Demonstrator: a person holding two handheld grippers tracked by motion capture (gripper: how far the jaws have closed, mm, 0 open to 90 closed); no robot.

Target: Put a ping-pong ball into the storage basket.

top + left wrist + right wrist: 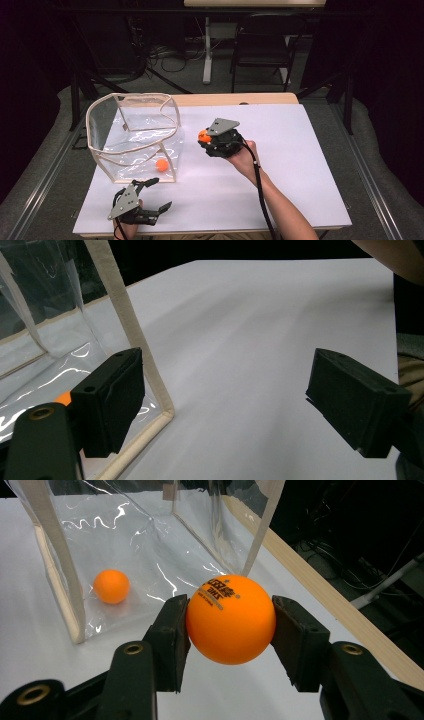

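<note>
Your right gripper (231, 622) is clamped on an orange table-tennis ball (231, 620). The clear plastic bin (172, 107) opens at its ten o'clock. Left gripper (225, 400): jaws apart, empty.

In the high view the right gripper (206, 137) covers most of its orange ball (203, 135); only a sliver shows. In the left gripper view a jaw hides nearly all of the second ball (63, 397) inside the clear bag (50, 347), whose top and left side are cut off. Print on the held ball is too small to read.
</note>
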